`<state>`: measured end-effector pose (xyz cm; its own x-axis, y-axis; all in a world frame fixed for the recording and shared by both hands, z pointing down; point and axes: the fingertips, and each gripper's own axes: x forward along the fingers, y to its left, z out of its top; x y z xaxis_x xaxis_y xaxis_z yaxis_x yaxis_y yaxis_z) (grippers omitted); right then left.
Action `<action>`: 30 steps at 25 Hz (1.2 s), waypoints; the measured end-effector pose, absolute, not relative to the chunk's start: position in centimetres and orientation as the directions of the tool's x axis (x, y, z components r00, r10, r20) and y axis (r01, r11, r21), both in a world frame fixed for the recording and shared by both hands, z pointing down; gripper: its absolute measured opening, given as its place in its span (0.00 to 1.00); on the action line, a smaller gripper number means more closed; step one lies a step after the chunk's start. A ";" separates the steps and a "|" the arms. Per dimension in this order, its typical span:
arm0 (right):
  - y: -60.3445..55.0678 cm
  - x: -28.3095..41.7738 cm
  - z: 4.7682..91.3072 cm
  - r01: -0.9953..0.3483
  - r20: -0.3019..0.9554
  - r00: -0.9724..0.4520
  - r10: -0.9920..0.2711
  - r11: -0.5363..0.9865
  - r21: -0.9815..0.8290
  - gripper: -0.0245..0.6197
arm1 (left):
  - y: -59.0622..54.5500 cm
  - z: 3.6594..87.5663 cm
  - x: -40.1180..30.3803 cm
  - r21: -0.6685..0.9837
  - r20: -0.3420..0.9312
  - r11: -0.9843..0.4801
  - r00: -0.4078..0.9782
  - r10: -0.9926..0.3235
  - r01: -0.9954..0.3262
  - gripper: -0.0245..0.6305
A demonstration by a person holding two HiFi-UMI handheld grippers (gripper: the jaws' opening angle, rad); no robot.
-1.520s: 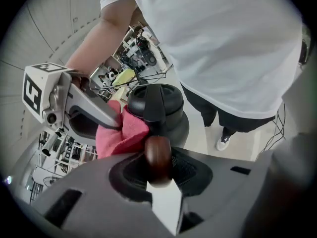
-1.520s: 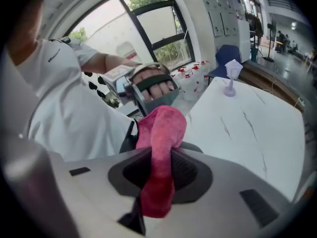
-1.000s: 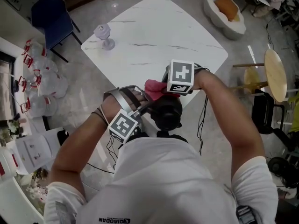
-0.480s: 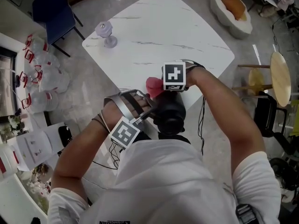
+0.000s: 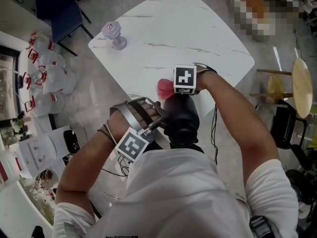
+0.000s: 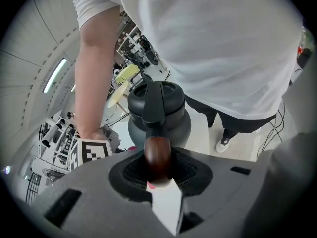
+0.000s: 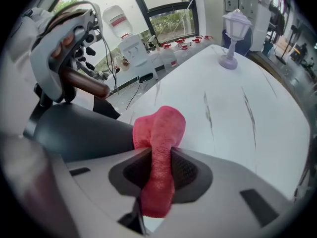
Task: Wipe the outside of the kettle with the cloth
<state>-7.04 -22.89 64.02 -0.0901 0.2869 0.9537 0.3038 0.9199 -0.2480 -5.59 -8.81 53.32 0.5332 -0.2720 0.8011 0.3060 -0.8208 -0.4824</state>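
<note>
Right hand-held gripper (image 7: 158, 158) pinching cloth (image 7: 161, 125), kettle (image 7: 79, 133) half-hidden

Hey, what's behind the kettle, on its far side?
The pink cloth, pinched in the right gripper, sits right beside the kettle. Whether it presses the wall is covered by the cloth itself.

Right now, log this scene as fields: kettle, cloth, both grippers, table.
kettle: dark, upright, lid on, by the near edge of the table
cloth: pink, bunched, seemingly against the kettle's side
left gripper: shut on the kettle's brown handle
right gripper: shut on the cloth
table: white, marbled; a small lantern stands near its far corner
</note>
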 end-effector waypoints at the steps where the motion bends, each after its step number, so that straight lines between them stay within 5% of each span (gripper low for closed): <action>1: -23.2 -6.9 64.4 0.293 0.955 -0.090 0.282 0.924 -0.245 0.19 | -8.8 53.3 -5.6 -0.481 0.802 -0.822 0.533 -0.271 0.306 0.19; 13: -27.2 -5.7 62.9 0.024 0.928 -0.337 0.157 0.987 -0.158 0.19 | -10.5 53.5 -6.3 -0.530 0.787 -0.791 0.525 -0.324 0.305 0.19; 21: -30.6 -0.9 57.3 -0.452 0.743 -0.661 -0.103 0.845 -0.285 0.20 | -13.0 54.2 -6.8 -0.440 0.794 -0.868 0.550 -0.257 0.229 0.20; 30: -25.5 8.1 55.4 -0.681 0.673 -0.656 -0.342 0.652 -0.333 0.20 | -16.1 55.4 -8.0 -0.261 0.806 -0.953 0.578 -0.126 0.157 0.21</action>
<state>8.13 -25.54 55.38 -0.6561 -0.3418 0.6728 -0.6813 0.6518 -0.3332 -8.02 -16.09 55.39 0.5779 -0.1256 0.8064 0.1568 -0.9526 -0.2607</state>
